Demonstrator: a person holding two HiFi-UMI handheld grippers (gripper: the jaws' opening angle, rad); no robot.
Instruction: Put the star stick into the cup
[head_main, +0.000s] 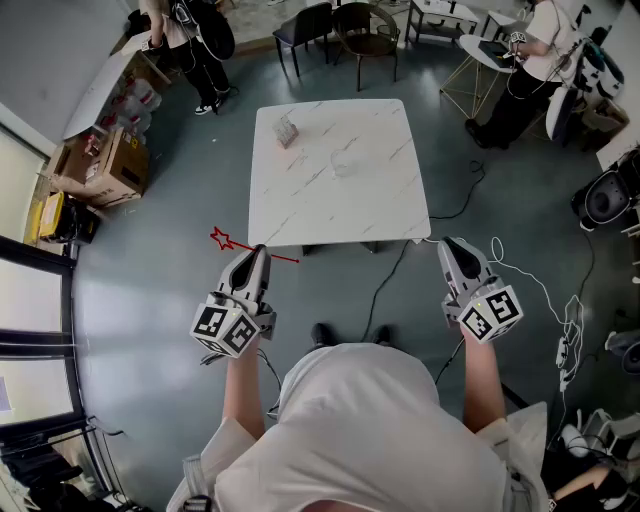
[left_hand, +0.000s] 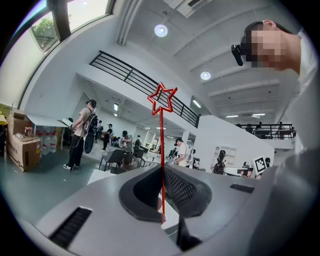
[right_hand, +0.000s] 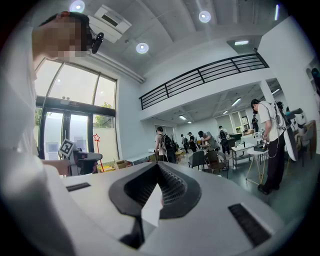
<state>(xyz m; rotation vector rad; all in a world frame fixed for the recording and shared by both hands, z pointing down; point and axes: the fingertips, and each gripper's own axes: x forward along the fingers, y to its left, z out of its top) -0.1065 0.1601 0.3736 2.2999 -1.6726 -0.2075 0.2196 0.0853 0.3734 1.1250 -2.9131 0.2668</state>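
Jaws of the left gripper (head_main: 258, 251) are clamped tight on the thin shaft of the red star stick (left_hand: 161, 131). The star end points out past the tips, and a short tail sticks out on the other side. The stick is in the air off the near-left corner of the white marble table (head_main: 300, 205), well apart from the clear cup (head_main: 345, 161) mid-table. The right gripper (head_main: 452, 246) is closed with nothing in it, off the near-right corner.
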